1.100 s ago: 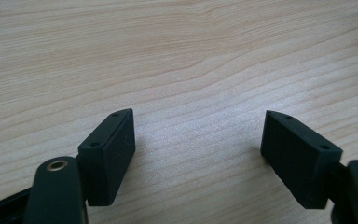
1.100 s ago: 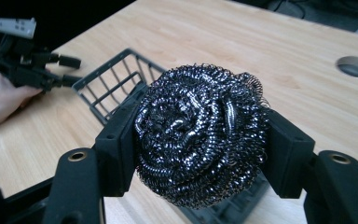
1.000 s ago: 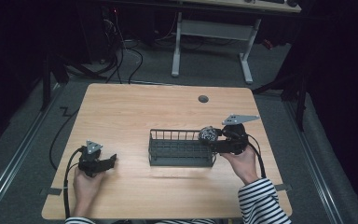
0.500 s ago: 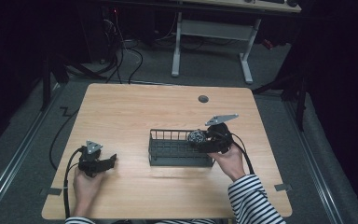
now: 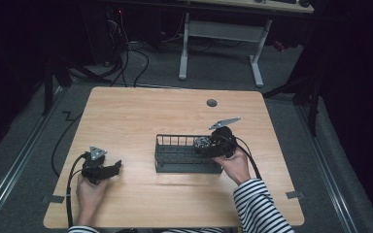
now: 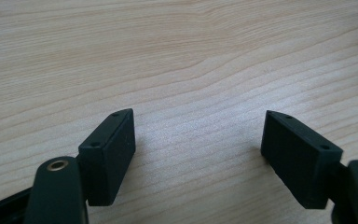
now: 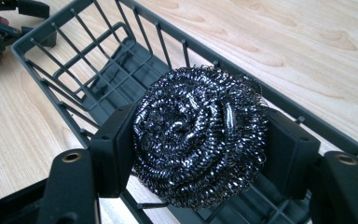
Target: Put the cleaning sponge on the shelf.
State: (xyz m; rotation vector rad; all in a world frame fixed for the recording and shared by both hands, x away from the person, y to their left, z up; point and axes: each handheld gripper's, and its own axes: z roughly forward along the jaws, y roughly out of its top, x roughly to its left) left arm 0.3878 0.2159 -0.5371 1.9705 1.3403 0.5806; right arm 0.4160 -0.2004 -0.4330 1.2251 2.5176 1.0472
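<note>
A dark wire basket (image 5: 184, 166) stands on the wooden table (image 5: 141, 116), right of centre. My right gripper (image 5: 200, 145) reaches over the basket's right end with a round steel wool scourer (image 5: 204, 141) between its pads. In the right gripper view the scourer (image 7: 198, 135) hangs just above the basket (image 7: 98, 60) floor. Both pads (image 7: 114, 156) still touch its sides, though the jaws of the right gripper (image 7: 203, 156) have just been opening. My left gripper (image 5: 115, 168) rests low on the table at the front left. Its jaws (image 6: 198, 140) stand wide apart over bare wood.
A round cable hole (image 5: 211, 103) sits in the table's far right part. A white desk frame (image 5: 221, 31) and cables lie on the floor beyond the far edge. The left gripper (image 7: 9, 18) shows beyond the basket's far end in the right gripper view.
The right gripper has moved left and down with the scourer, from beside the basket's right end to inside it. The left hand has kept still.
</note>
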